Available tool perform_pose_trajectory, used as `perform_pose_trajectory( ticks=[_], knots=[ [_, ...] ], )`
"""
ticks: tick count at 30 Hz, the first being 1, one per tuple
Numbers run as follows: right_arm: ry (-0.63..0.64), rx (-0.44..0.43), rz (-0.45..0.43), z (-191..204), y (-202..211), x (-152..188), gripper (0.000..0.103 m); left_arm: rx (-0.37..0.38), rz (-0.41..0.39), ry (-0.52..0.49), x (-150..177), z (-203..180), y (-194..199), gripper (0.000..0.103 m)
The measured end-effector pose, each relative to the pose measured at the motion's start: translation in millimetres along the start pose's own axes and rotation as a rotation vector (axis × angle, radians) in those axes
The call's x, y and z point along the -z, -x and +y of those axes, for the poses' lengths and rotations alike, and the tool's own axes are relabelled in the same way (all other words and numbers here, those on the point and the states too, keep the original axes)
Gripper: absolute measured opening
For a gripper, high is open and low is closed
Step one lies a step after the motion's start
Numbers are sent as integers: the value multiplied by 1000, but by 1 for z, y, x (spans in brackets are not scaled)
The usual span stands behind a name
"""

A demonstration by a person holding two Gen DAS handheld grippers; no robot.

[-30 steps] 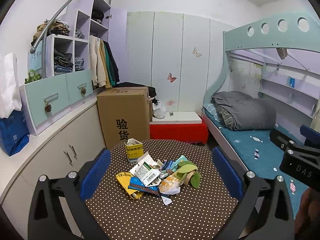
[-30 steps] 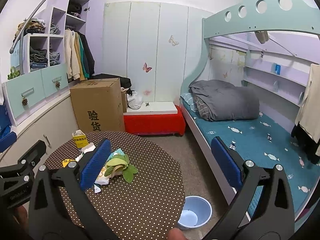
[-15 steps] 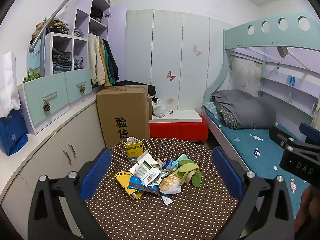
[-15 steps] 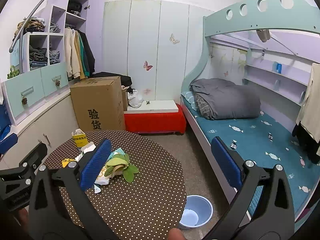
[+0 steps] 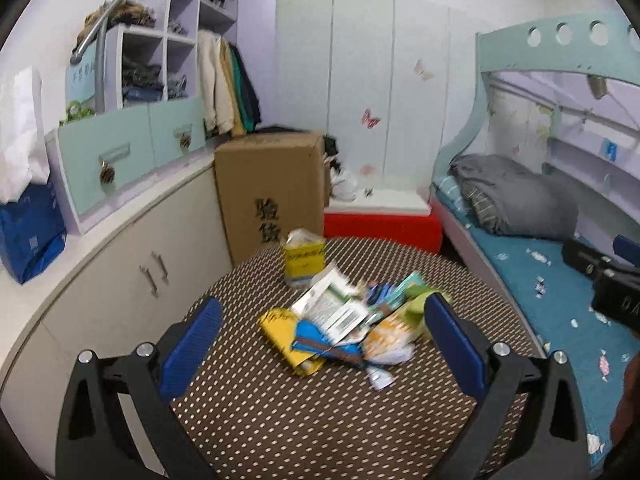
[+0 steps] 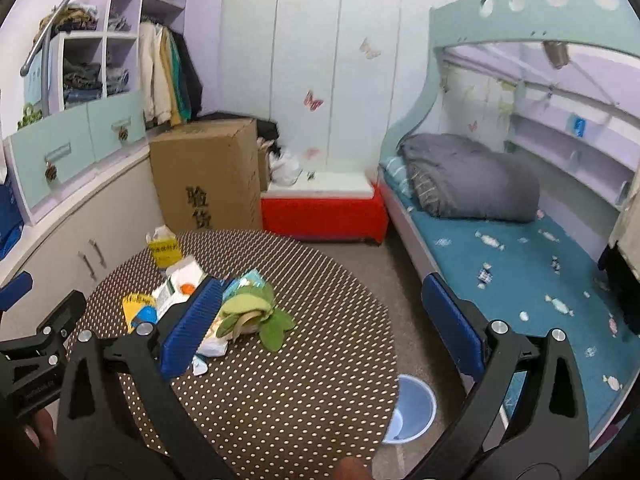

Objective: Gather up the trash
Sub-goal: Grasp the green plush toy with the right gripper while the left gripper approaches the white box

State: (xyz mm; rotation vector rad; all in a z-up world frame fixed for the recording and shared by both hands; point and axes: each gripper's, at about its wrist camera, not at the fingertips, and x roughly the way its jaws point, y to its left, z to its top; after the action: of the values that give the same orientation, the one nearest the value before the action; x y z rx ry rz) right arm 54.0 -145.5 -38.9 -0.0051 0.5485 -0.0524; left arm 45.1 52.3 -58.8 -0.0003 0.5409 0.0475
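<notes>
Lying on: a heap of trash [image 5: 344, 320] sits near the middle of a round table [image 5: 320, 420] with a brown, white-dotted cloth.
Trash: flattened cartons, wrappers, a yellow packet [image 5: 280, 330], green peel-like scraps [image 6: 256, 312]; a small yellow box [image 5: 304, 258] stands upright just behind the heap.
Left gripper [image 5: 320, 344]: blue pads spread wide, holding nothing, above the table's near side, the heap between the pads in its view.
Right gripper [image 6: 320, 328]: likewise wide apart and empty, its left pad in front of the heap.
Floor: a pale blue bin [image 6: 412, 408] stands beside the table's right edge.
Room: a cardboard box [image 5: 272, 188] and red bench [image 5: 380, 226] behind the table, a bunk bed [image 6: 500, 240] with grey bedding to the right, cabinets [image 5: 120, 256] and shelves to the left.
</notes>
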Motion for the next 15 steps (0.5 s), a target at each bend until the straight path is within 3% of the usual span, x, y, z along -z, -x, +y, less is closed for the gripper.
perform_pose_trajectory(
  ticks=[8, 15],
  knots=[
    [38, -61, 137, 24, -56, 26, 98, -83, 155, 16, 37, 40, -62, 99],
    [49, -100, 246, 32, -96, 49, 98, -76, 237, 14, 53, 56, -104, 99]
  ],
)
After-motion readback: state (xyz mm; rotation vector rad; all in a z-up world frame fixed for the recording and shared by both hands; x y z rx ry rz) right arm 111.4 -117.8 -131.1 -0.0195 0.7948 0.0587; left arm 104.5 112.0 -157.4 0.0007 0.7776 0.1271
